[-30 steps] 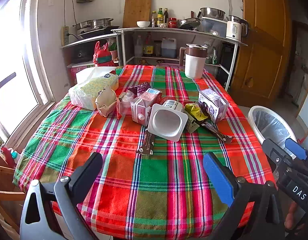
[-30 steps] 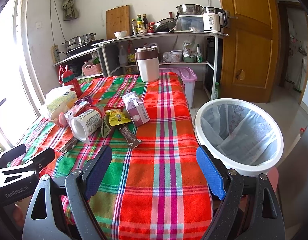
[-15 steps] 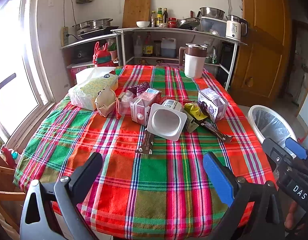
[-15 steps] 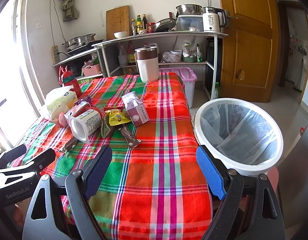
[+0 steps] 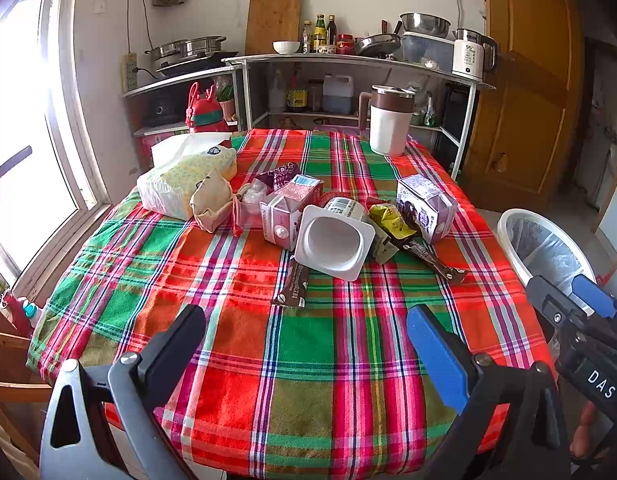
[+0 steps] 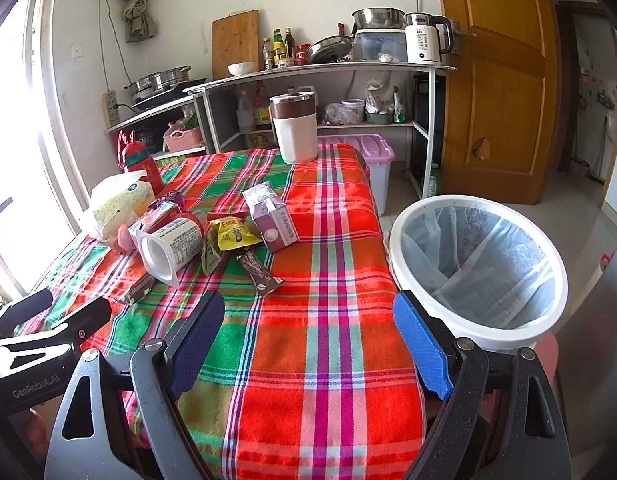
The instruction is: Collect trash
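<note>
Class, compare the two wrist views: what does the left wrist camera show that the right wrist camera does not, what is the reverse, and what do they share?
Only the left wrist view shows the beige cloth pouch beside the tissue pack.

Only the right wrist view shows the purple-lidded storage bin past the table's far end, and the whole lined trash bin, which the left view cuts off.

Both show the tipped white yogurt cup, the purple milk carton, the brown-lidded jug, and both grippers open and empty.

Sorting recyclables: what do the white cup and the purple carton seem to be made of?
The white cup looks like thin glossy plastic: smooth moulded walls, flared square rim. The purple carton looks like coated paperboard: folded gable top, sharp creases, printed matte faces.
</note>
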Available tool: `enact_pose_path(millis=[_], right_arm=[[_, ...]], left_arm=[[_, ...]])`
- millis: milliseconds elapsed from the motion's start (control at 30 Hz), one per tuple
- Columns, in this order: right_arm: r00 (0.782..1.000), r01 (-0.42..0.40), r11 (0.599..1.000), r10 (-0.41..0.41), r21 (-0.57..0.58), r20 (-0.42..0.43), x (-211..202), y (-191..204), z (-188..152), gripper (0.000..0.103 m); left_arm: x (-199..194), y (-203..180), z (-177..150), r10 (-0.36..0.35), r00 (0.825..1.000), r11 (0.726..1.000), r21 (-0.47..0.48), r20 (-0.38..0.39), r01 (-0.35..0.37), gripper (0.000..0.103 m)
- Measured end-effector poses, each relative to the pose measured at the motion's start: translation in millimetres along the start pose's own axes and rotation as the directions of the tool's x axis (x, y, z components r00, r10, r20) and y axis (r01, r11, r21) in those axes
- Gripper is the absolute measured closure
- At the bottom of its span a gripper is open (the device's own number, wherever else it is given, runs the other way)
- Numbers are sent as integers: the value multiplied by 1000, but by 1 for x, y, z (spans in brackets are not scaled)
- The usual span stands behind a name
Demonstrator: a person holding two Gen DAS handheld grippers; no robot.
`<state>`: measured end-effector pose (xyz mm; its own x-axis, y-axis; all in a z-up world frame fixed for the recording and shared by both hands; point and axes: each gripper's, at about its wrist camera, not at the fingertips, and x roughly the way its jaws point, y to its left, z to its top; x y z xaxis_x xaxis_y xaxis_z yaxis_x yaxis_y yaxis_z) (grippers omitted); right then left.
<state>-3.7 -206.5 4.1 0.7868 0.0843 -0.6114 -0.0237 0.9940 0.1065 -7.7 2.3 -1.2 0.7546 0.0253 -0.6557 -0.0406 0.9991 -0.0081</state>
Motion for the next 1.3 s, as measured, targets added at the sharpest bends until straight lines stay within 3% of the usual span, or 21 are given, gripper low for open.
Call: enact_pose_path(millis=[333, 567, 767, 1000, 1100, 1300], right_arm=[[1000, 1, 1000, -1, -1, -10, 5, 0, 0, 16], [1000, -4, 1000, 5, 9, -3, 17, -5, 6, 16], [1000, -9, 1000, 9, -22, 2, 38, -4, 24, 16], [993, -117, 992, 117, -54, -16, 72, 5, 51, 16], [991, -129, 988, 125, -83, -48, 90, 11, 59, 16], [988, -127, 986, 118, -103, -97, 122, 11, 70, 16]], left_arm=[[6, 0, 0, -2, 1000, 1000, 2, -10, 2, 1], [24, 10, 6, -70, 997, 997, -28, -40, 69, 1], [46, 19, 17, -72, 995, 997, -17, -66, 71, 1], [66, 18, 35, -109, 991, 994, -15, -72, 109, 1], [80, 14, 41, -157, 981, 988, -11, -113, 157, 1], [97, 9, 43, -174, 974, 985, -3, -148, 175, 1]])
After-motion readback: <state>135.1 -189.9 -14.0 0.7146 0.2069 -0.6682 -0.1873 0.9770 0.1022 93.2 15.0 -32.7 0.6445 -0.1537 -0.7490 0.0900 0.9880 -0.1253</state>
